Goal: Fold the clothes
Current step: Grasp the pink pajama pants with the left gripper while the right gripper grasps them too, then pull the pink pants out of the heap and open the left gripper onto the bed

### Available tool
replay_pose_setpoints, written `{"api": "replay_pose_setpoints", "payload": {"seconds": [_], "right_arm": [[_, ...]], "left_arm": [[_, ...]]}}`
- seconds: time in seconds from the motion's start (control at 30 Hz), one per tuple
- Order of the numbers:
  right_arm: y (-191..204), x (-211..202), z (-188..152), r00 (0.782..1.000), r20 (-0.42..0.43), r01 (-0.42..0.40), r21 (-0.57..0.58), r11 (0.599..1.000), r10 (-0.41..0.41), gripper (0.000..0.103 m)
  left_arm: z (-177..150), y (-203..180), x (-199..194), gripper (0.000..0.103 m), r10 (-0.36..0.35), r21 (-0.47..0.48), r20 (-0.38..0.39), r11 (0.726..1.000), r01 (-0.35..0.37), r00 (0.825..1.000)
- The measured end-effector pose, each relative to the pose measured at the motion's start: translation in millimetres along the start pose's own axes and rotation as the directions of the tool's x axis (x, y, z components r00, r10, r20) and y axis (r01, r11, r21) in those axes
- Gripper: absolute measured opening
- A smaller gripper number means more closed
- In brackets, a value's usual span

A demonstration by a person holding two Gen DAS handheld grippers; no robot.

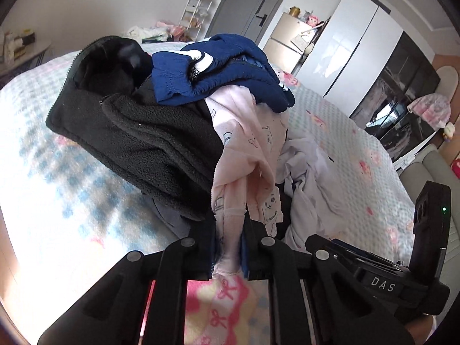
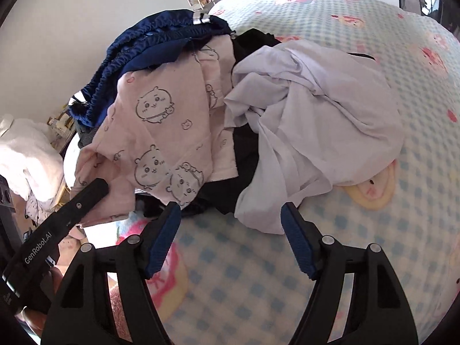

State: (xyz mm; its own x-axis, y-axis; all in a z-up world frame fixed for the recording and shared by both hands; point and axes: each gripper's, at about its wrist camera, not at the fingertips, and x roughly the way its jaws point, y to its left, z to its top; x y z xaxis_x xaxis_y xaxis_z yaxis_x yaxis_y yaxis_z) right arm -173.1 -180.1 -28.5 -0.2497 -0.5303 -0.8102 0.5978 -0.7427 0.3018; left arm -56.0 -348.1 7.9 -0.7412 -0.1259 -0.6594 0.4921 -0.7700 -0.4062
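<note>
So there's a messy heap of laundry on the bed (image 2: 359,230), the one with the blue-check cartoon blanket. The pile has a black fleece jacket (image 1: 149,143), a navy garment (image 1: 218,72) on top, a white shirt (image 2: 316,120) slumped off to one side, and the pink pyjama piece (image 2: 161,132) with the little bear prints running through the middle.

The left gripper (image 1: 228,247) is pinched down narrow on a bunched bit of that pink fabric, cloth squeezed right between the pads at the near edge of the pile. The right gripper (image 2: 230,238) has its jaws spread wide with nothing in them, hovering just over the blanket in front of the heap, near the white shirt's hem.

Looks to me like the step is getting the pink piece out of the pile so it can be laid flat. My two cents on doing it well: the navy thing sits partly on top of it and the fleece leans against it, so pull slow and low or the whole stack comes along. I'd use the free right claw to grab a second spot on the pink cloth, ideally a hem or corner rather than a random wad, then lift both together so it opens up instead of staying roped
</note>
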Motion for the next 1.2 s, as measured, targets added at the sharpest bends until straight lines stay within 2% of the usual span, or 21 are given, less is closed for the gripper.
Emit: {"api": "replay_pose_setpoints", "payload": {"seconds": [0.1,0.17,0.23,0.27,0.3,0.33,0.37,0.4,0.43,0.5,0.6,0.67,0.8,0.93,1.07,1.2], "right_arm": [[22,11,14,1.0,-0.006,-0.027,-0.06,0.998,0.026,0.082],[36,27,20,0.999,-0.018,-0.04,-0.091,0.995,0.038,0.084],[44,59,30,0.999,-0.033,0.001,-0.126,0.992,-0.006,0.084],[45,74,33,0.997,-0.057,0.037,-0.138,0.99,-0.045,0.082],[45,89,35,0.993,-0.081,0.07,-0.149,0.986,-0.082,0.075],[42,98,37,0.991,-0.108,0.069,-0.136,0.988,-0.084,0.061],[38,101,38,0.991,-0.115,0.057,-0.113,0.992,-0.07,0.054],[34,98,40,0.994,-0.1,0.044,-0.099,0.994,-0.054,0.042],[31,95,42,0.996,-0.084,0.033,-0.087,0.996,-0.04,0.025],[25,84,47,0.998,-0.054,0.027,-0.097,0.995,-0.033,0.013],[12,57,56,0.997,0.032,0.067,-0.087,0.994,-0.065,0.011],[3,34,62,0.992,0.1,0.084,-0.066,0.994,-0.077,0.01],[-8,-35,52,0.967,0.235,0.113,-0.031,0.993,-0.103,0.009],[-15,-121,29,0.941,0.324,0.09,0.021,0.996,-0.092,0.009],[-36,-187,5,0.894,0.427,0.126,0.053,0.991,-0.137,0.009],[-69,-243,-44,0.852,0.466,0.209,0.114,0.971,-0.239,0.007]], "left_arm": [[-7,7,-8,0.013,0.036,0.001,0.004,0.999,-0.036,0.999],[-10,14,-6,0.019,0.023,-0.006,-0.015,1.0,-0.023,1.0],[-9,20,2,0.032,0.021,0.001,-0.031,1.0,-0.021,0.999],[-8,21,7,0.032,0.024,0.013,-0.038,1.0,-0.023,0.999],[-8,23,13,0.031,0.032,0.026,-0.052,0.999,-0.03,0.998],[-9,24,17,0.03,0.021,0.018,-0.063,1.0,-0.02,0.998],[-9,25,21,0.02,0.011,0.01,-0.074,1.0,-0.01,0.997],[-9,26,25,0.016,0.002,0.002,-0.079,1.0,-0.002,0.997],[-11,24,21,0.015,0.01,-0.008,-0.049,1.0,-0.011,0.999],[-17,15,5,0.012,0.069,-0.046,0.05,0.997,-0.066,0.996],[-27,-13,-4,0.01,0.02,-0.017,0.064,1.0,-0.019,0.998],[-34,-35,-7,0.009,-0.02,0.035,0.038,0.999,0.018,0.999],[-45,-75,-26,0.008,-0.117,0.132,0.002,0.984,0.116,0.993],[-53,-122,-48,0.008,-0.234,0.279,-0.029,0.932,0.232,0.972],[-65,-165,-66,0.009,-0.342,0.339,-0.085,0.874,0.35,0.936],[-103,-213,-60,0.009,-0.383,0.36,-0.201,0.827,0.432,0.901]]}}
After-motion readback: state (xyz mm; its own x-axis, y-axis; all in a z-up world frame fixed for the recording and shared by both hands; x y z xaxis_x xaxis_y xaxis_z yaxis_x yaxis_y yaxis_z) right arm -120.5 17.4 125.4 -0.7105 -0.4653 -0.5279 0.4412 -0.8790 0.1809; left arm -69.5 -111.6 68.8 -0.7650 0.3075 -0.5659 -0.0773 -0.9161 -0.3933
